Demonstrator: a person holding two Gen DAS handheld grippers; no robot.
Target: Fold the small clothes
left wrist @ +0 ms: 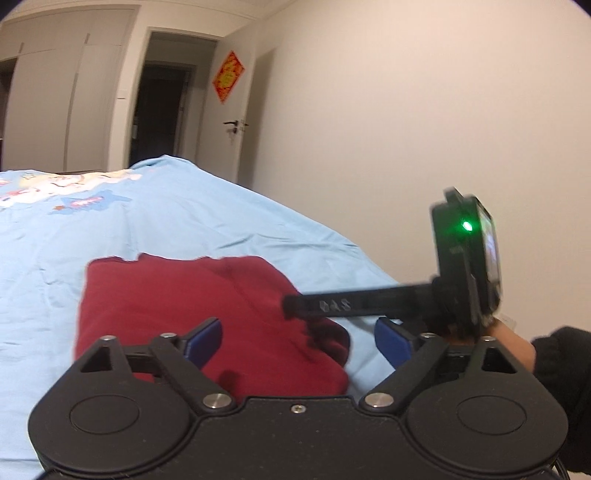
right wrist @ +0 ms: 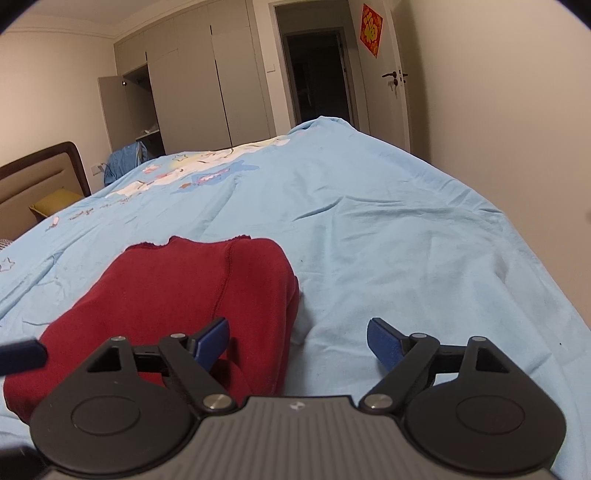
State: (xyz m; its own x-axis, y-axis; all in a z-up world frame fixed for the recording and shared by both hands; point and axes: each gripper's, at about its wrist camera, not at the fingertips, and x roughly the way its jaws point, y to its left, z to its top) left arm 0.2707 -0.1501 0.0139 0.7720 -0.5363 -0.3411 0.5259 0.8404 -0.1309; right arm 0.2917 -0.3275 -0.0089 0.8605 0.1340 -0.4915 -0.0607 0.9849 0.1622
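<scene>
Pale blue bedding, a quilt cover (right wrist: 388, 236) with a cartoon print on its far half, spreads over the bed and fills most of both wrist views; I use it as my landmark. Beyond its far edge I see grey wardrobe doors (right wrist: 192, 77), one of them standing ajar, and a dark open doorway (right wrist: 317, 74). A white door (right wrist: 391, 74) beside that doorway carries a red diamond-shaped paper decoration (right wrist: 371, 29).

On the near part of the quilt cover lies the dark red garment (right wrist: 192, 295), folded into a thick, roughly rectangular bundle with a stitched seam running down its top layer. It rests flat on the quilt cover, close to its near edge.

My left gripper (left wrist: 299, 341) sits low over the near end of the garment, its blue-padded fingers (left wrist: 205, 339) spread wide with nothing between them. My right gripper (right wrist: 297, 341) is likewise released and empty, its left pad over the garment's right edge and its right pad over bare quilt cover. In the left wrist view the right gripper's black body shows side-on, a green light (left wrist: 467, 225) glowing on it, with a hand (left wrist: 517, 343) in a dark sleeve behind it.
</scene>
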